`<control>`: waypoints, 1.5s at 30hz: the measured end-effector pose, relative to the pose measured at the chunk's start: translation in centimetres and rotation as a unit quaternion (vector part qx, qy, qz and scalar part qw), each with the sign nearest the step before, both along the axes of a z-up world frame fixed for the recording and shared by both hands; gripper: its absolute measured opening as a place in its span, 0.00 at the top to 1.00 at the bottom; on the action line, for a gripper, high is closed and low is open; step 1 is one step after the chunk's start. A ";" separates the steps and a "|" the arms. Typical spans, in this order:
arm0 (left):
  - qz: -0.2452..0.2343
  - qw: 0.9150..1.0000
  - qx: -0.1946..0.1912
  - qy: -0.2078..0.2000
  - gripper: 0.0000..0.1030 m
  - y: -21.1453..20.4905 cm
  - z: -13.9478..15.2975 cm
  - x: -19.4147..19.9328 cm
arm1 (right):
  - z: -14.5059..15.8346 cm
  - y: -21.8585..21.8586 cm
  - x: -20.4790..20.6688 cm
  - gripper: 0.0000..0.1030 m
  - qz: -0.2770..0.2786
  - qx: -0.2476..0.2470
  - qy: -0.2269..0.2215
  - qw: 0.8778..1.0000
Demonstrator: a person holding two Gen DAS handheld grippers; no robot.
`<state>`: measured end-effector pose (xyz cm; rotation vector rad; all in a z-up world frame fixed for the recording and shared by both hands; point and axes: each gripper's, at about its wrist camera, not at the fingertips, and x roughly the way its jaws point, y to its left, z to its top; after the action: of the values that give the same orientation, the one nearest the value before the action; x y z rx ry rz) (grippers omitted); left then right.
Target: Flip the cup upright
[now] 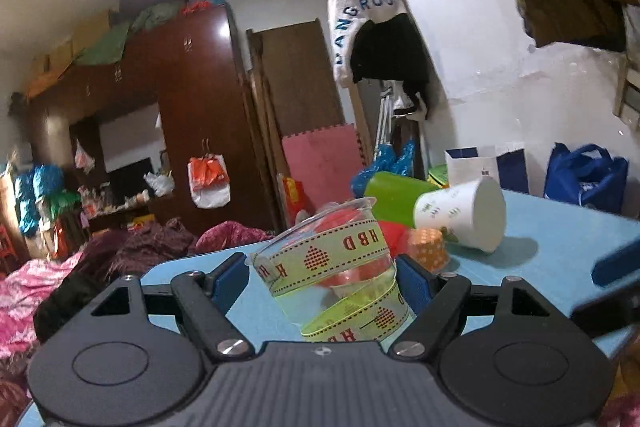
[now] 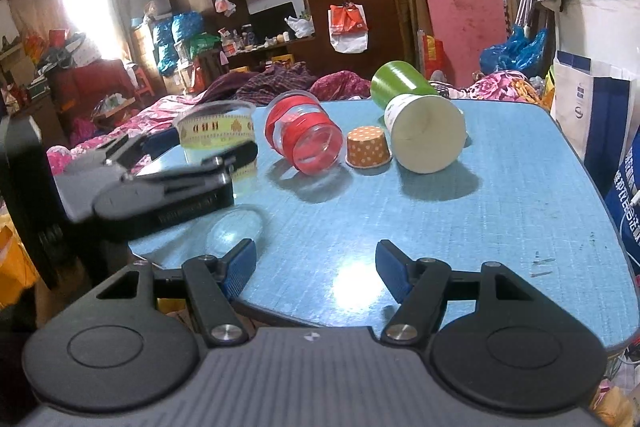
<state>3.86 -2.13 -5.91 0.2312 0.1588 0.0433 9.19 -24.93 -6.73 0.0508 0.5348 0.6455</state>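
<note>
Fingers of my left gripper close on the clear cup with the yellow ribbon, blue pads pressed to both sides, and it sits tilted between them, mouth up and leaning away, its base just above the blue table. From my right wrist view that same ribboned cup hangs at the table's left edge, clamped in the left gripper, rim uppermost. My right gripper hovers low over the near edge of the table, fingers spread wide with nothing between them.

4 more cups sit farther back. Clear cup with red ribbon lies on its side, base toward me. Just beside it, small orange dotted cup stands mouth down. Touching that, white paper cup lies on its side, base facing me. Green cup lies behind the white one, tipped over too. In the left wrist view the white cup and green cup show beyond my held one, and the orange cup peeks out beside it
</note>
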 end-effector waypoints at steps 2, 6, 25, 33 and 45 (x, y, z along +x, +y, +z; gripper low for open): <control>-0.008 1.000 0.003 -0.004 0.20 -0.2 -0.3 -0.2 | 0.1 -0.2 0.1 0.34 -0.002 0.004 -0.001 1.000; -0.007 1.000 0.015 -0.021 0.20 -0.4 -0.9 -0.8 | 0.1 -0.4 0.0 0.34 -0.005 0.005 -0.002 1.000; -0.042 0.998 0.038 -0.027 0.11 -0.4 -2.4 -2.7 | 0.3 -0.6 -0.2 0.34 -0.008 0.011 -0.004 1.000; -0.086 0.996 -0.012 -0.034 0.05 1.4 -1.4 -4.2 | 0.6 -1.4 -0.1 0.23 -0.022 0.034 -0.013 0.999; -0.058 0.992 -0.112 -0.018 0.01 4.8 5.2 -8.1 | 3.5 -1.8 -2.8 0.01 -0.048 0.050 -0.095 0.993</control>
<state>-4.22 2.64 -0.67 0.0146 0.1124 -0.0855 6.41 -26.72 -3.25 0.1080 0.3131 0.5765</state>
